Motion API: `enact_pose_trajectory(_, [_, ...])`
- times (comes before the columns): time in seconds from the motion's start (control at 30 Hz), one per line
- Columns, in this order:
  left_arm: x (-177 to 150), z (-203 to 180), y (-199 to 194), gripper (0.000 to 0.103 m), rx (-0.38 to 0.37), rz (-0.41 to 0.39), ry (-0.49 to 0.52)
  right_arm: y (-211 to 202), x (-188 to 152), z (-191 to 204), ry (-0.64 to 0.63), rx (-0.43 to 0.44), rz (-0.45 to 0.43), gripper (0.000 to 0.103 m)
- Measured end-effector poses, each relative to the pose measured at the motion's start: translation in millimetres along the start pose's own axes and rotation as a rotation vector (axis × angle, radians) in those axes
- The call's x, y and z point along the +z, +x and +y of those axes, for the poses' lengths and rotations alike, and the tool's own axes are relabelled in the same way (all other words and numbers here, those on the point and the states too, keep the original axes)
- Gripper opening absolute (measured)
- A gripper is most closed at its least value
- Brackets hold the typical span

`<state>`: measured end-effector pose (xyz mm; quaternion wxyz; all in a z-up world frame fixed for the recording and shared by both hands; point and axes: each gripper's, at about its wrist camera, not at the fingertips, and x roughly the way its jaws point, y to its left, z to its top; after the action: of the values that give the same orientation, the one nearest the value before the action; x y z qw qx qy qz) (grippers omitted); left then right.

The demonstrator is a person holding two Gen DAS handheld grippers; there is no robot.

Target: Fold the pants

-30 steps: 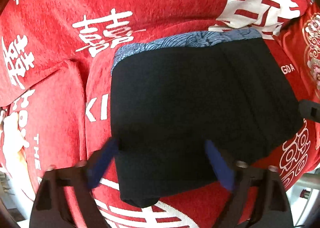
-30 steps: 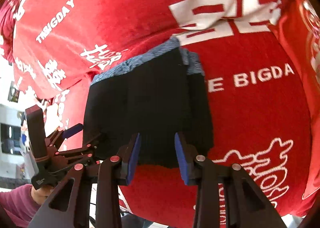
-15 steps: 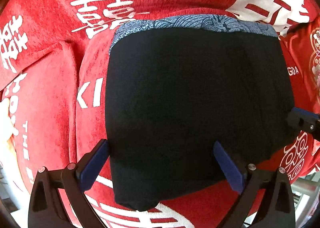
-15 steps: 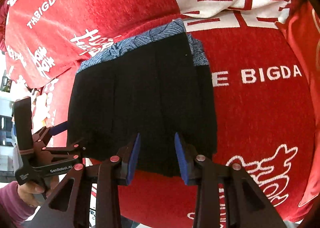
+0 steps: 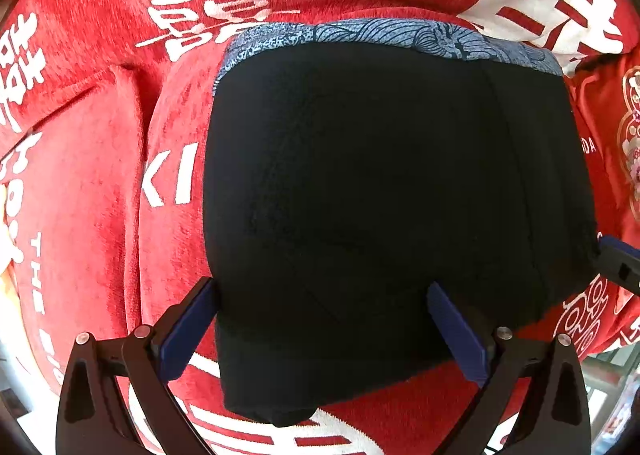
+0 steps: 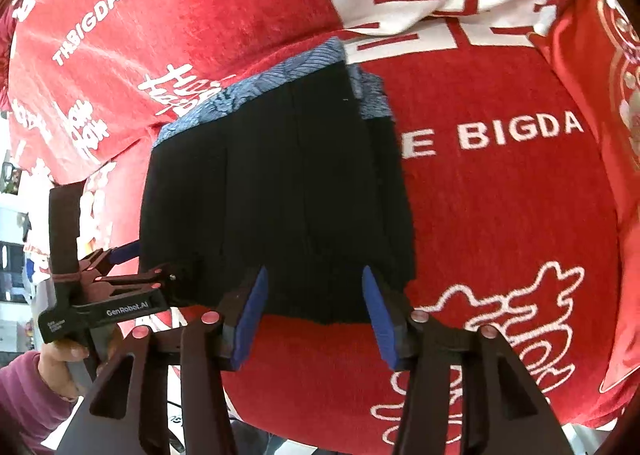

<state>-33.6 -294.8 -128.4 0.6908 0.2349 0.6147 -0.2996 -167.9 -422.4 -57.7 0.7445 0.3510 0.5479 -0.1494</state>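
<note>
The left gripper (image 5: pixel 320 319) is spread wide, its blue-padded fingers (image 5: pixel 188 329) straddling the near hem of the folded black pants (image 5: pixel 380 195), holding nothing; whether the pads touch the cloth cannot be told. The right gripper (image 6: pixel 314 301) is also released, jaws moderately apart, its blue pads (image 6: pixel 250 315) at the near edge of the pants (image 6: pixel 280 195) with nothing pinched between them. In the right wrist view the left gripper (image 6: pixel 128 267) shows from the side at the pants' left edge, its black body printed "GenRobot.AI", held in a hand (image 6: pixel 60 355) with a maroon sleeve.

The pants lie folded into a compact, roughly square black bundle of smooth knit with faint vertical seams; a blue-grey waistband (image 5: pixel 384 37) printed with wave-like lines runs along the far edge. They rest on a red, plush, towel-textured cloth (image 6: pixel 500 215) covering the surface, woven with white Chinese characters and the readable lettering "E BIGDA" and "THBIGDAY"
</note>
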Motion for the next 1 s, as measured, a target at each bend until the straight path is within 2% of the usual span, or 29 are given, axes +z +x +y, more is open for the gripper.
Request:
enact_pose_trajectory(0.37, [2.5,5.3,4.6,0.103,-0.029,0.019,-0.007,-0.1,3.5,-23.5,0.079,0.021,0.003,0.057])
enact_pose_trajectory(0.5, [4.5,8.4,7.5,0.103,-0.04,0.025,-0.012,0.2,6.5,-25.3,0.072,0.026,0.002,0.065])
enact_pose_trajectory(0.63, [6.8,11.1,5.6,0.103,-0.048,0.024,-0.022,-0.5,11.0,-32.6,0.091,0.026,-0.004,0.066])
enact_pose_trajectory(0.73, [10.4,17.4,-0.1,0.103,-0.062,0.009,-0.046,-1.7,14.0,-40.6,0.108,0.02,-0.008,0.066])
enact_pose_trajectory(0.9, [23.4,27.2,-21.6,0.103,-0.024,-0.074,-0.048,-1.8,19.3,-53.5,0.132,0.015,-0.005,0.066])
enact_pose_trajectory(1.0, [37.0,40.3,-24.1,0.103,-0.011,-0.085,-0.057,0.3,22.9,-58.8,0.153,0.04,0.0,0.069])
